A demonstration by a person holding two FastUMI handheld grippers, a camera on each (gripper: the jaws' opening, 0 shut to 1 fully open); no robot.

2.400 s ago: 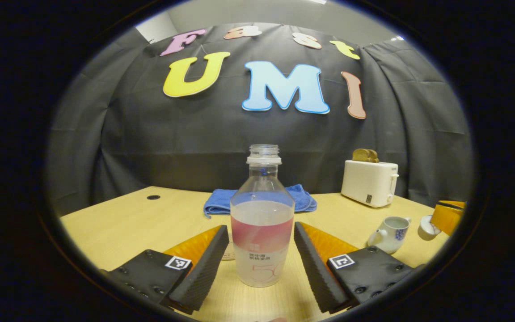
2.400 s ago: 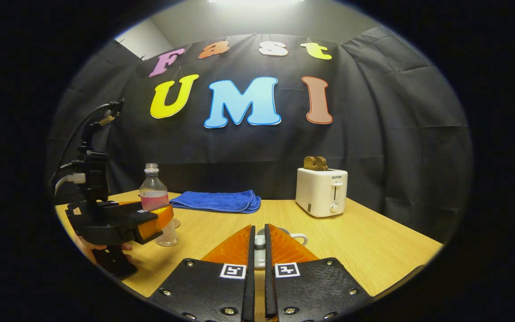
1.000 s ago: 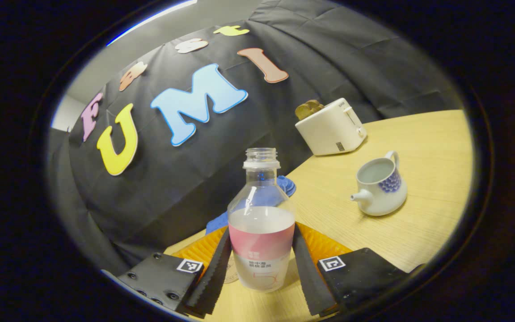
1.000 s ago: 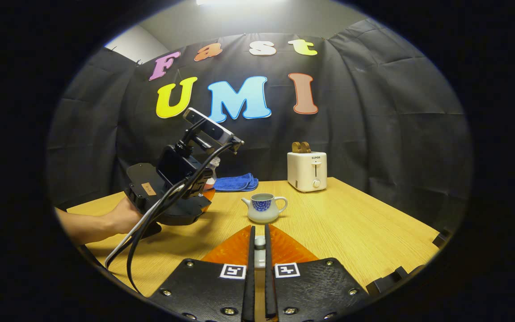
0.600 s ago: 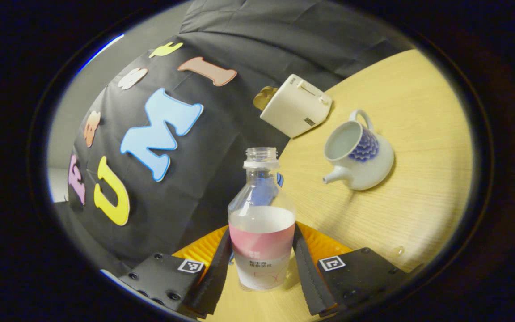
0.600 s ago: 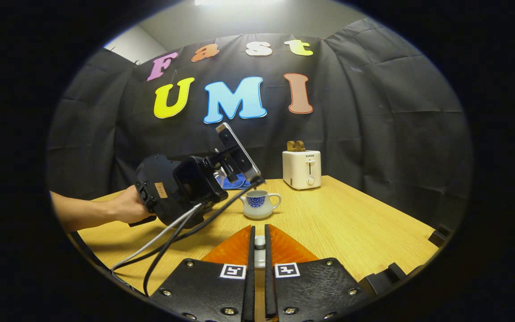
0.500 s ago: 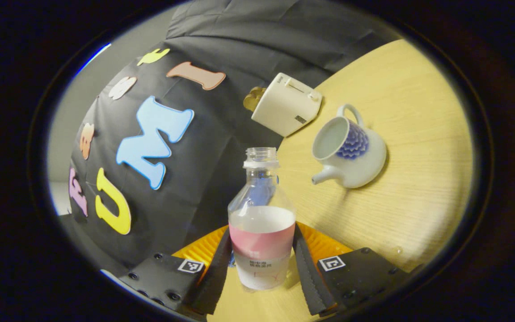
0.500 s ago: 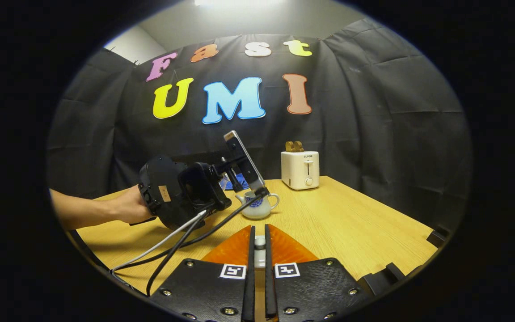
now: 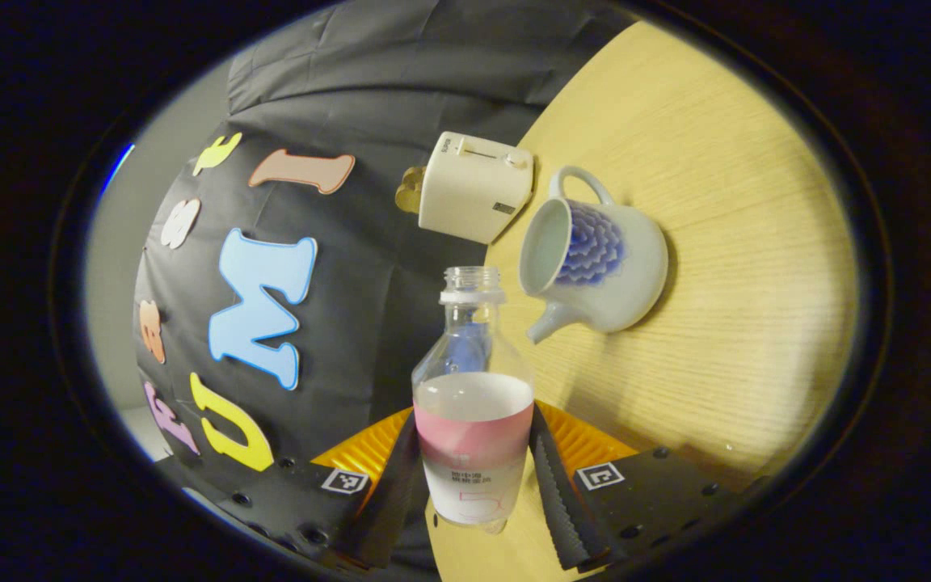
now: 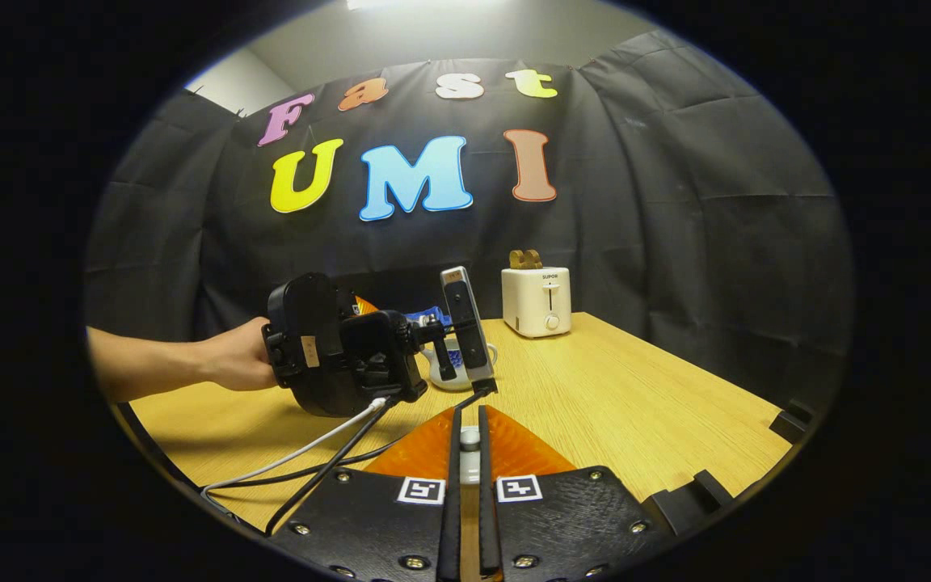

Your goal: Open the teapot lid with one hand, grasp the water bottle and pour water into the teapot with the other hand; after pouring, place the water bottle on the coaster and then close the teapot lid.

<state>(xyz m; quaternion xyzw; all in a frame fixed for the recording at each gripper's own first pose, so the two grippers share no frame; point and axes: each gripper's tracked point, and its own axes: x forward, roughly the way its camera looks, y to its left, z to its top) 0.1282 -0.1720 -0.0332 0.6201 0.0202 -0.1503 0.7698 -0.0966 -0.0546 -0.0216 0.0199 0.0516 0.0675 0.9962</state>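
The left gripper has its jaws clamped on the bottle, one finger on each side of the pink label, cap off. Whole thing is tipped hard, so the lidless teapot sits just past the bottle's mouth, up and to the right of the jaws, with the toaster beyond it. The right gripper has its jaws nearly together on something small and pale, probably the lid, hard to tell

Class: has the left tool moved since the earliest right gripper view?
Yes. The left tool has travelled rightward toward the toaster, reaching the teapot.
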